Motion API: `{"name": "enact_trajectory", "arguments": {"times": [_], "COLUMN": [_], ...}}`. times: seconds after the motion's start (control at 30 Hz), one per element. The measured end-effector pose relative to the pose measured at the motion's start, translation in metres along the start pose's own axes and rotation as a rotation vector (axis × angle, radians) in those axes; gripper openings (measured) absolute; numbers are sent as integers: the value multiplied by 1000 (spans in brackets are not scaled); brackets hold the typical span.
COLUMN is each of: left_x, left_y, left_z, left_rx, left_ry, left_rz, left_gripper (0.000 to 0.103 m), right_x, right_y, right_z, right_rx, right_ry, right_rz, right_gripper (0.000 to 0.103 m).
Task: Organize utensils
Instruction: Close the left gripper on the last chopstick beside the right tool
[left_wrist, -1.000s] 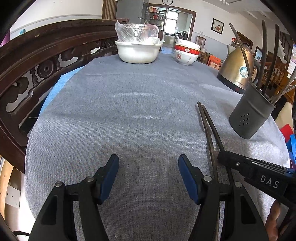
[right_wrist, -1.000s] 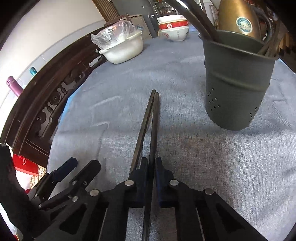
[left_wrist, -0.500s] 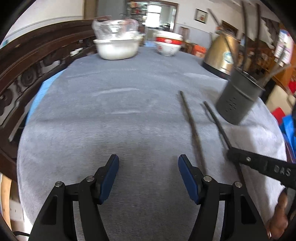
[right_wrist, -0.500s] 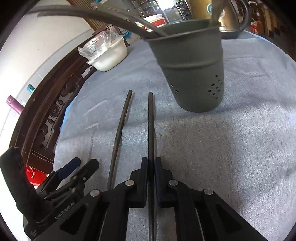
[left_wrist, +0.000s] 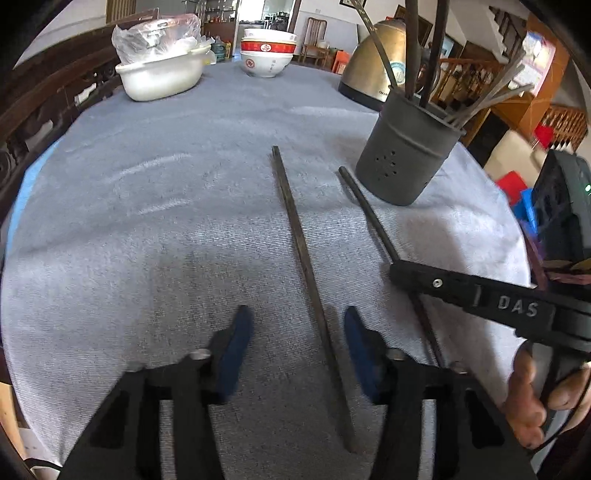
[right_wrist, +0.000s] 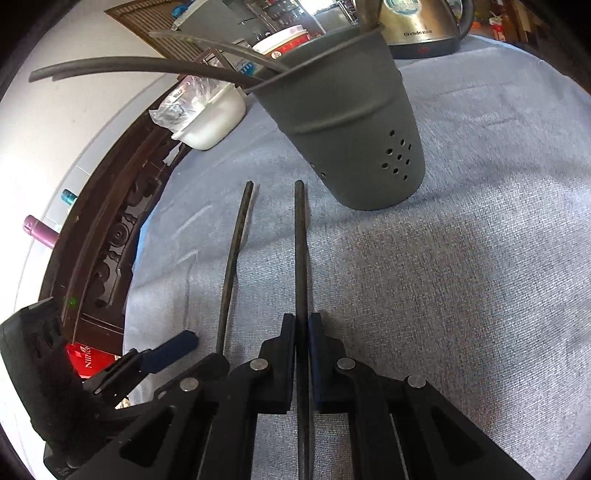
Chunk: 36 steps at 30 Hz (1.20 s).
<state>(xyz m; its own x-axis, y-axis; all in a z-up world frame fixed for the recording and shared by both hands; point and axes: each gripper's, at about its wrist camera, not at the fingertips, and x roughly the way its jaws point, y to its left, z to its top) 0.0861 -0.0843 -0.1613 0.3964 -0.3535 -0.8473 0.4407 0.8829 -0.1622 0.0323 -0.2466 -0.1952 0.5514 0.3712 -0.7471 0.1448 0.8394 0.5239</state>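
The right gripper (right_wrist: 303, 328) is pressed tight on one dark chopstick (right_wrist: 301, 258), pinching it well back from its far end, so the stick runs straight forward between the fingers toward the holder (right_wrist: 354, 122). A second ago both chopsticks lay together in that grip; now they are apart, and the free chopstick (left_wrist: 299, 236) lies flat on the grey cloth (left_wrist: 147, 221), to the left of the held one.

The left gripper (left_wrist: 295, 332) has shifted rightward since the earlier frames. Its blue pads (left_wrist: 236, 343) were spread wide over bare cloth with both sticks off to the right; now they straddle the free chopstick, one pad on each side, and stand closer together than before. They are still parted and do not touch the stick. The pads look blurred.

In the left view the held stick (left_wrist: 369, 218) ends just beside the base of the holder, which stands upright on the cloth with several utensils leaning out of it. In the right view the holder fills more of the frame than it did a second ago, and the held tip sits near its foot. Whether the tip rests on the cloth or is just above it cannot be told.

At the far edge stand a white basin (left_wrist: 159, 77) with a plastic bag in it, stacked bowls (left_wrist: 267, 51) and a brass kettle (left_wrist: 373, 70).
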Motion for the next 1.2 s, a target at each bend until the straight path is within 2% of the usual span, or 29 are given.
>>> {"name": "enact_trajectory", "arguments": {"times": [0.03, 0.1, 0.17, 0.37, 0.6, 0.67, 0.77, 0.8, 0.9, 1.03, 1.2], "left_x": [0, 1, 2, -13, -36, -41, -44, -44, -37, -20, -1], "left_y": [-1, -3, -1, 5, 13, 17, 24, 25, 28, 29, 25], "left_z": [0, 0, 0, -13, -32, -28, -13, -8, 9, 28, 39], "left_rx": [12, 16, 19, 36, 76, 73, 48, 40, 20, -6, -26], "left_ry": [5, 22, 39, 63, 136, 137, 115, 108, 108, 152, 215], "left_rz": [5, -18, -22, -47, -108, -126, -118, -117, -122, -135, -105], "left_gripper": [33, 13, 10, 10, 9, 12, 32, 34, 34, 34, 34], "right_x": [0, -1, -2, -5, -7, -7, -10, -10, -11, -5, 7], "right_y": [-2, -5, -8, -7, 1, 5, 11, 12, 18, 23, 17], "right_z": [0, 0, -1, -6, -10, -6, 2, 6, 17, 30, 44], "right_rx": [8, 24, 36, 35, -12, -15, -28, -36, -58, -73, -41], "right_ry": [2, 9, 15, 35, 74, 67, 54, 46, 17, 6, 34], "right_rz": [8, 25, 37, 40, 39, 22, 18, 4, -45, -93, -100], "right_gripper": [8, 8, 8, 8, 13, 13, 14, 14, 14, 15, 15]}}
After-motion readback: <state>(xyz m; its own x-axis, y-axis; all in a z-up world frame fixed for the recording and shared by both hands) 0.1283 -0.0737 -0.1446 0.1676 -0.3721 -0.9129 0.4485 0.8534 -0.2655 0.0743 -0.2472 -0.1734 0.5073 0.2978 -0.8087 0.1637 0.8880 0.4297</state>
